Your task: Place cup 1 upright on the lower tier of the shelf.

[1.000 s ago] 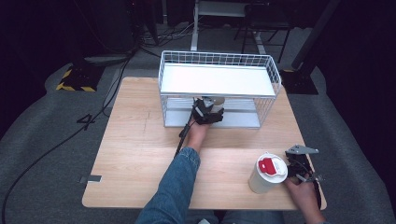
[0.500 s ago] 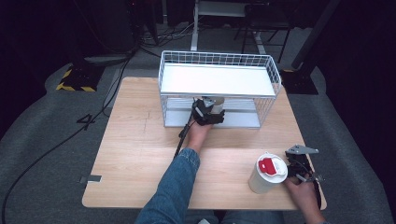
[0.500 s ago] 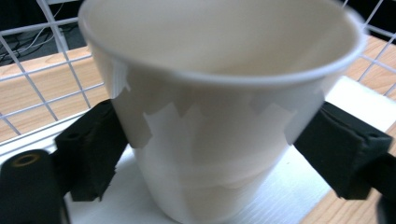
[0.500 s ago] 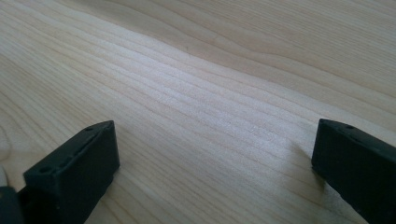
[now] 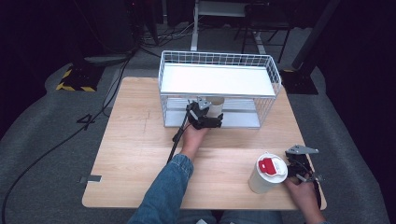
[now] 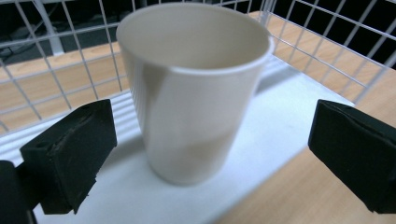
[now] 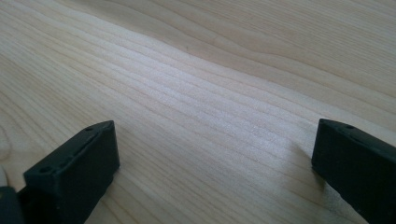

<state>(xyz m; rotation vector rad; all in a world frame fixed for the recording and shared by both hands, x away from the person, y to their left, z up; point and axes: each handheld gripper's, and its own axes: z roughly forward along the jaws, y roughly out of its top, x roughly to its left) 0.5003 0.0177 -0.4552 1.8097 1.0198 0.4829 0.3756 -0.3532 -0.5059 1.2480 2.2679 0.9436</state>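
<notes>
While reaching into the lower tier of the white wire rack (image 5: 268, 74), left gripper (image 5: 208, 117) released: jaws just been opening, now spread wide to either side of the paper cup (image 6: 194, 88), pads clear of its wall on both sides. Cup upright, open mouth up, standing on the rack's white lower shelf (image 6: 280, 116) near its front edge, wire mesh behind and at both sides. Seen from above, cup (image 5: 215, 103) tucked under the upper white shelf, just beyond the gripper's tips. Left forearm in a denim sleeve (image 5: 163, 191) stretched forward from the table's near edge, hand (image 5: 193, 137) behind the gripper, black cable trailing back along the wrist.

Right gripper (image 5: 302, 169) low at the near right corner of the wooden table (image 5: 130, 140), held in the right hand (image 5: 303, 193), jaws apart with nothing but bare wood grain between them (image 7: 210, 135). Just to its left, a white lidded cup with a red tab (image 5: 267, 172), upright, close beside the gripper, contact not discernible.

Beyond the table: grey floor, cables, a yellow-and-black striped block (image 5: 74, 80).
</notes>
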